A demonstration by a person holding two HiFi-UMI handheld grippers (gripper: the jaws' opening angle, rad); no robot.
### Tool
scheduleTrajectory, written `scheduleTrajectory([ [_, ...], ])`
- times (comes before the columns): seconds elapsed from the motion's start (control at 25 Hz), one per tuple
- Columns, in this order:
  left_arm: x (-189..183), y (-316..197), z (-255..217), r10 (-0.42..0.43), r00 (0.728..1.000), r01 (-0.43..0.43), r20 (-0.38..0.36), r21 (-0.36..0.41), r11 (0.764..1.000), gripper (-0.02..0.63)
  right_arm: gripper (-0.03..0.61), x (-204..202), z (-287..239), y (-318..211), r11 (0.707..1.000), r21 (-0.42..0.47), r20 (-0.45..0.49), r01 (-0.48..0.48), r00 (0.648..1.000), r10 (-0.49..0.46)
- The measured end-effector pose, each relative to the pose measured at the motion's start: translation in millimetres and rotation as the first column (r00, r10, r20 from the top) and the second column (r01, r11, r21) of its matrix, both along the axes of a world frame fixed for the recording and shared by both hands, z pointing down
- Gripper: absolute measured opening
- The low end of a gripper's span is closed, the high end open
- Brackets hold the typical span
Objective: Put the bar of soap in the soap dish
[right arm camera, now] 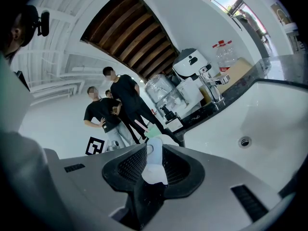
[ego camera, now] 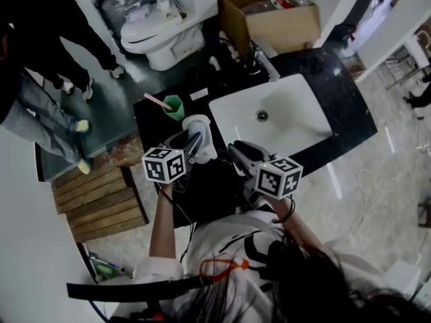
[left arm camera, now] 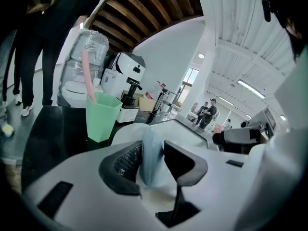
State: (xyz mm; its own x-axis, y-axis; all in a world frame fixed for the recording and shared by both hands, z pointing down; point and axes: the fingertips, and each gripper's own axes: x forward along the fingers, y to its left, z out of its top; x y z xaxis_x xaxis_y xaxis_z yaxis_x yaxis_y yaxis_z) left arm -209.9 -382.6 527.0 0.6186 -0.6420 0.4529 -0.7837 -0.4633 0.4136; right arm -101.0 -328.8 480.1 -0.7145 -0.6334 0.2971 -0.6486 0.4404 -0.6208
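Closest to my lens, the left gripper (left arm camera: 151,149) pinches the pale-blue bar of soap (left arm camera: 150,165) on edge, its long axis running along the jaws as I read it. Just ahead lies the white soap dish (right arm camera: 155,174), its rim clamped, I judge, by the right gripper (right arm camera: 154,149). The soap only needs lowering forward.

Toilet (ego camera: 160,38) cropped above, bystander (ego camera: 40,110) cropped left
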Motion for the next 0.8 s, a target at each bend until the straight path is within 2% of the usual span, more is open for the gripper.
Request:
scheduleTrajectory([
  [0.12, -5, -2, -3, -0.037, 0.999, 0.037, 0.027, 0.011, 0.999, 0.140, 0.104, 1, 1, 1, 1.000, -0.003, 0.002, 0.001, 1.000, -0.001],
  [0.4, -18, -7, -12, -0.115, 0.993, 0.114, 0.031, 0.040, 0.993, 0.143, 0.104, 2, 1, 3, 1.000, -0.007, 0.008, 0.002, 1.000, -0.002],
  [0.56, -31, -6, -26, -0.188, 0.982, 0.189, -0.038, 0.055, 0.980, 0.143, 0.104, 3, 0, 5, 1.000, -0.005, 0.005, 0.011, 1.000, -0.011],
  [0.68, -39, -1, -42, -0.254, 0.959, 0.265, -0.124, 0.079, 0.961, 0.142, 0.104, 3, -2, 6, 1.000, 0.004, -0.006, 0.026, 1.000, -0.026],
  [0.8, -36, 10, -60, -0.269, 0.942, 0.295, -0.198, 0.110, 0.949, 0.141, 0.104, 3, -4, 10, 0.999, 0.020, -0.023, 0.043, 0.999, -0.043],
])
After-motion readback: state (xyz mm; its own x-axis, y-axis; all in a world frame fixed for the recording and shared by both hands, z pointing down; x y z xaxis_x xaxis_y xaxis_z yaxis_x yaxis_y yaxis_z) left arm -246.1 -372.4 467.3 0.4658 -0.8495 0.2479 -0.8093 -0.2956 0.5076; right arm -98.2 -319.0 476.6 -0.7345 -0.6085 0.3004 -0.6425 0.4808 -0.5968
